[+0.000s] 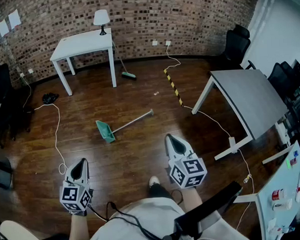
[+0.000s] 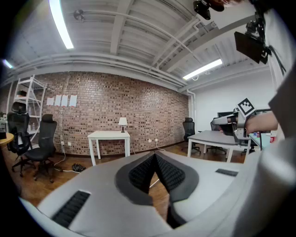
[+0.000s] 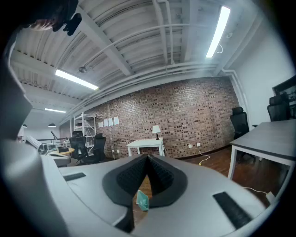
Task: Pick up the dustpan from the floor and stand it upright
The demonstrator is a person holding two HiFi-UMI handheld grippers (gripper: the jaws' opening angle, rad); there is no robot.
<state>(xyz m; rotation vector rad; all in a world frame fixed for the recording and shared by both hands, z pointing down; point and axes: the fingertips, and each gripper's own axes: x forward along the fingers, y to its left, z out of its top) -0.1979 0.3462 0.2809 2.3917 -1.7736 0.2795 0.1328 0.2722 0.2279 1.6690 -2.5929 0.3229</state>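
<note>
Holding a gripper in each hand, we find the left gripper [image 1: 81, 166] at the lower left of the head view. Its jaws are pressed together with nothing between them, and the left gripper view shows the ribbed pads [image 2: 141, 172] meeting at their tips. Toward the upper left, a white table [image 1: 82, 42] stands by the brick wall with a small lamp [image 1: 101, 17] on top. A broom [image 1: 129, 75] leans at the table's right leg.

Near the middle of the frame the dustpan [image 1: 106, 131] lies flat on the wooden floor [image 1: 142, 153]. Its teal pan is to the left and its long handle runs up and to the right, well apart from both grippers.

Just right of centre, low in the frame, the right gripper [image 1: 172, 140] is likewise closed and empty. In the right gripper view we glimpse the teal pan on the floor through the gap below the closed tips.

Further right a yellow-and-black strip [image 1: 173, 87] lies on the boards, and a grey table [image 1: 250, 98] fills the right side.
</note>
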